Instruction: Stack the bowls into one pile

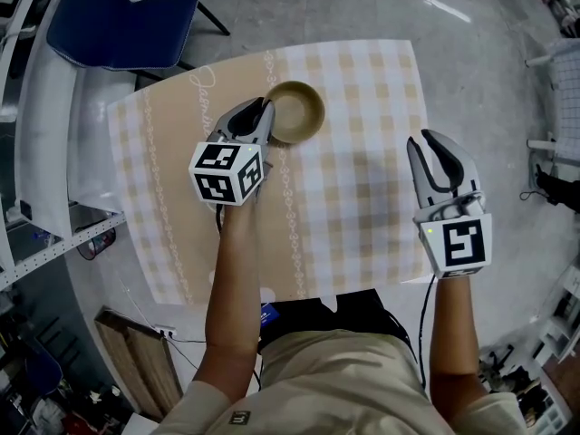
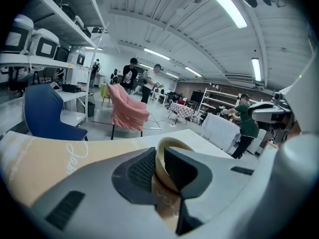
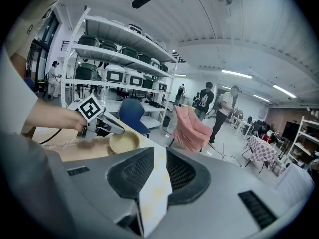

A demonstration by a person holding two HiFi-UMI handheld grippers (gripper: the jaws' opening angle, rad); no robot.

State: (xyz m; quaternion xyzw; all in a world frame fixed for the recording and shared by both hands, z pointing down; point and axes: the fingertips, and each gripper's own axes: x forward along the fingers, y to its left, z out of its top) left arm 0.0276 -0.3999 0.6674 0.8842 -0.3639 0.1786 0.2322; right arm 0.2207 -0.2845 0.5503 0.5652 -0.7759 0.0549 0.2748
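A tan bowl [image 1: 299,111] sits at the far middle of the checked tablecloth [image 1: 362,198]. My left gripper [image 1: 265,118] reaches it from the near left, shut on the bowl's left rim. In the left gripper view the bowl's [image 2: 174,142] thin wall stands between the two dark pads of my left gripper [image 2: 159,166]. My right gripper [image 1: 424,141] hovers over the cloth's right side, well apart from the bowl. Its jaws stand slightly open, and only cloth shows between them in the right gripper [image 3: 159,168] view. That view also shows the bowl [image 3: 124,142] and the left gripper [image 3: 102,126] far off to the left.
A blue chair [image 1: 118,25] stands past the table's far left corner. White shelving [image 1: 54,234] runs along the left. A pink-draped chair [image 2: 127,108] and several people stand in the room beyond. The table's edge lies just to the right of my right gripper.
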